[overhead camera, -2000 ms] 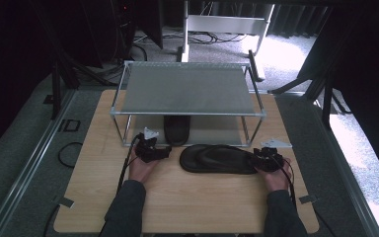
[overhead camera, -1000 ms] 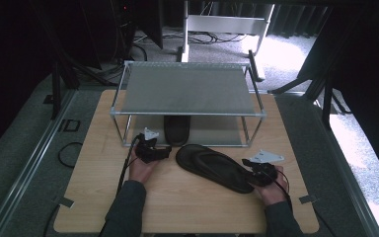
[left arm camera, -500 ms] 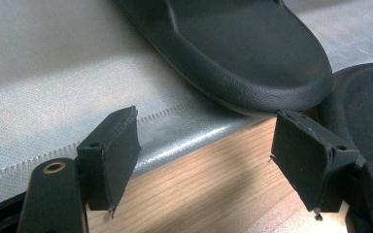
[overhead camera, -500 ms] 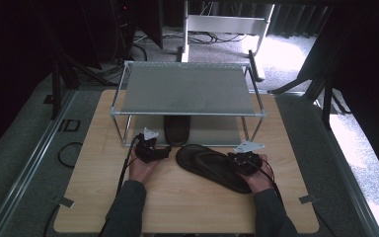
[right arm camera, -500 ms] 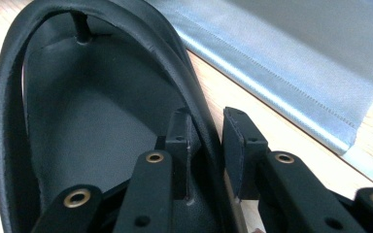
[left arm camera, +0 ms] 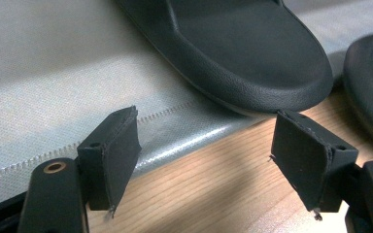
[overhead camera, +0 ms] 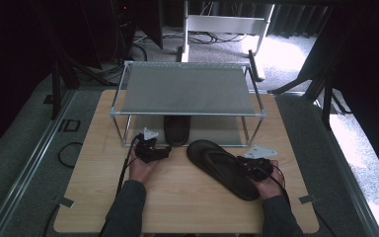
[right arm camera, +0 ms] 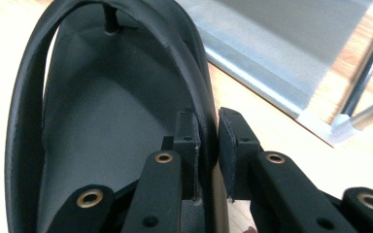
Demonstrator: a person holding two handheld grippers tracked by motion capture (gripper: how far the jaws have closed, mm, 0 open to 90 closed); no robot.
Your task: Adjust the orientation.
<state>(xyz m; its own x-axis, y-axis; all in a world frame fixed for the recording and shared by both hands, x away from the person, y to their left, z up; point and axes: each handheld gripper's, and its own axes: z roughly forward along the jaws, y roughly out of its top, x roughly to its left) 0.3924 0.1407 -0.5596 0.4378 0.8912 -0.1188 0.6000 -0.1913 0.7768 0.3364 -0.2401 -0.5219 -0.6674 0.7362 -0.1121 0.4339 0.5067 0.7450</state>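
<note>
Sandal point(overhead camera: 223, 168) in black lies on the wooden table point(overhead camera: 177, 197), in front of the rack point(overhead camera: 187, 91) and turned at an angle, its toe end toward the rack. We see our right gripper point(right arm camera: 208, 141) at its heel side; the jaws have just been closing and now pinch the strap point(right arm camera: 194, 87) of the sandal between them. Our left gripper point(left arm camera: 206, 145) rests near the rack with its jaws wide apart and nothing between them. Just ahead of it, a second sandal point(left arm camera: 252, 53) lies on the grey lower shelf point(left arm camera: 53, 73).
</note>
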